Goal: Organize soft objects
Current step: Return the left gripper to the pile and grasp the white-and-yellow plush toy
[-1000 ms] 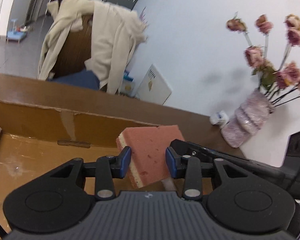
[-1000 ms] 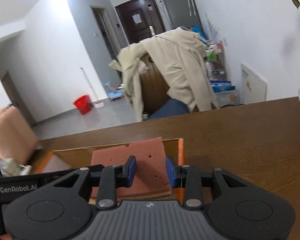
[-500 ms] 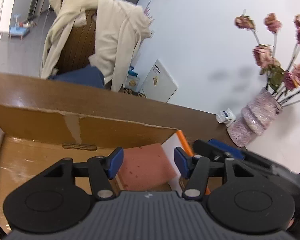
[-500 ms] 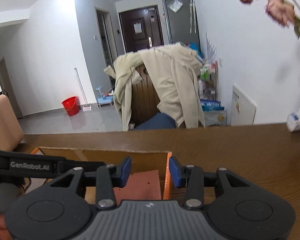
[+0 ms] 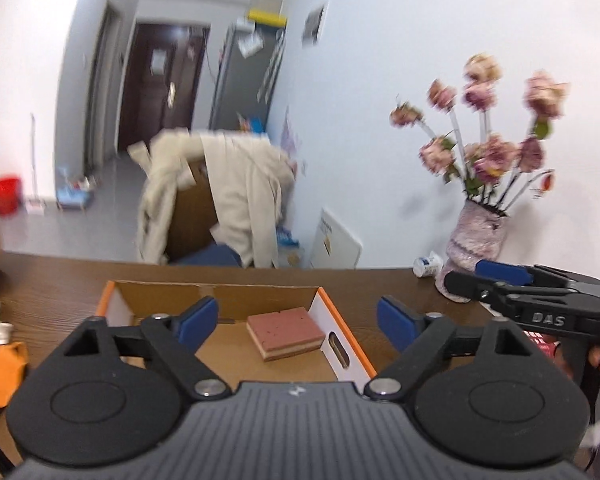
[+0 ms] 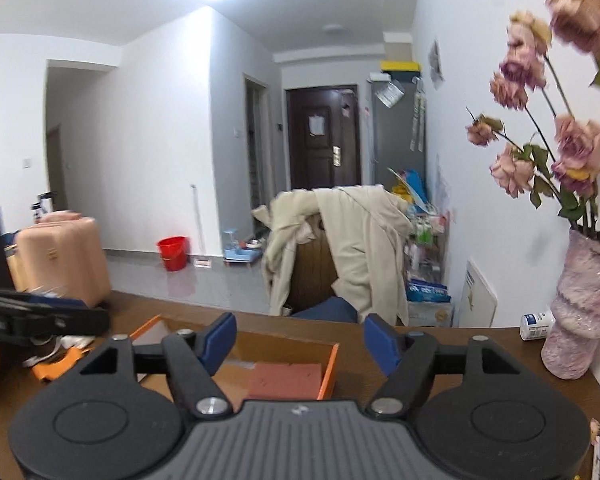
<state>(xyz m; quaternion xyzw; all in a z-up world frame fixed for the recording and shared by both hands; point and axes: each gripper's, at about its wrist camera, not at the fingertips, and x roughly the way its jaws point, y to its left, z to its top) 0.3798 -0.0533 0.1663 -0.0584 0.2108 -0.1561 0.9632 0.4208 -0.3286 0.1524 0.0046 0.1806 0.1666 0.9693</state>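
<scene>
Your left gripper (image 5: pixel 296 322) and right gripper (image 6: pixel 300 340) both gape wide, empty; the sponge (image 5: pixel 286 334) lies flat in the box (image 5: pixel 346 340), far-right corner.

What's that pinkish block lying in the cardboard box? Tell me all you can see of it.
The sponge is a flat rectangular block with a reddish-pink, pitted top over a paler cream layer below. It looks soft and porous. It lies flat on the floor of the open cardboard box, near the box's right wall, and nothing grips it. In the right wrist view its pink top sits beside the orange-edged wall.
</scene>
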